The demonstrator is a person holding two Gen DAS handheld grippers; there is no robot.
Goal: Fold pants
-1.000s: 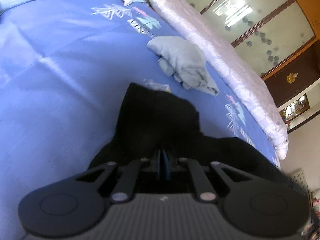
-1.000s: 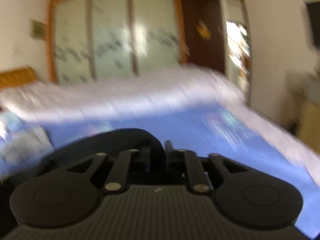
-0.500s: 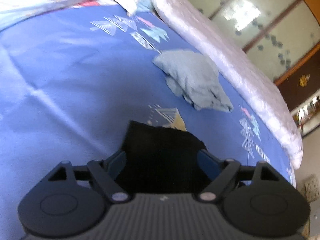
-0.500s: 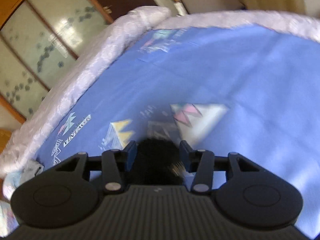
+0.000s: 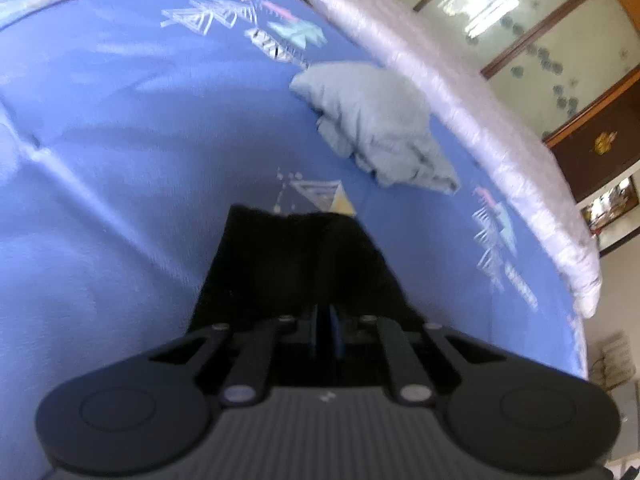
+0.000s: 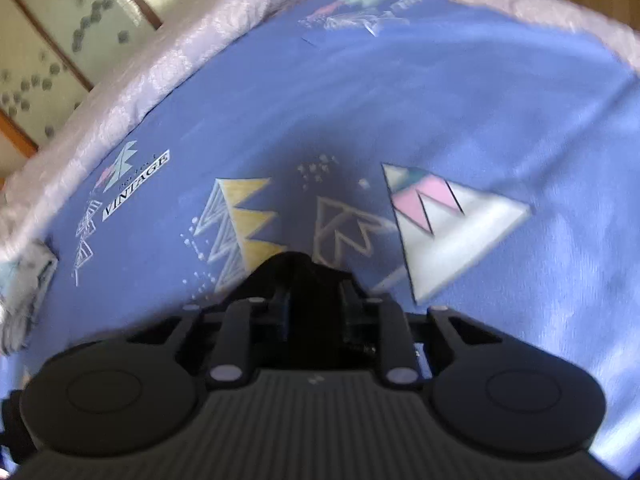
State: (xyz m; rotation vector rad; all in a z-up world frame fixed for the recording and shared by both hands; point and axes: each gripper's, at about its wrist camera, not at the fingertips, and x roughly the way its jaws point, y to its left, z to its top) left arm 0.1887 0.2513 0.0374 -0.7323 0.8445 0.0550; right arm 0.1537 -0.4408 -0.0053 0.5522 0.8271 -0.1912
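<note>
The black pants [image 5: 296,256] lie on the blue printed bedsheet [image 5: 120,128], stretching away from my left gripper [image 5: 325,330]. Its blue pads stand nearly together with black cloth between them, so it is shut on the pants. In the right wrist view a bunched fold of the black pants [image 6: 298,280] sits between the fingers of my right gripper [image 6: 314,312], which is closed on the cloth low over the sheet [image 6: 480,100].
A crumpled pale grey-blue garment [image 5: 380,128] lies on the sheet beyond the pants. A white quilted cover [image 5: 460,92] runs along the bed's far edge, with wardrobe doors [image 5: 540,32] behind. The cover's edge [image 6: 168,60] also shows in the right wrist view.
Both grippers, open half a second ago, have closed on the black cloth. The right view has tipped from the room down onto the sheet.
</note>
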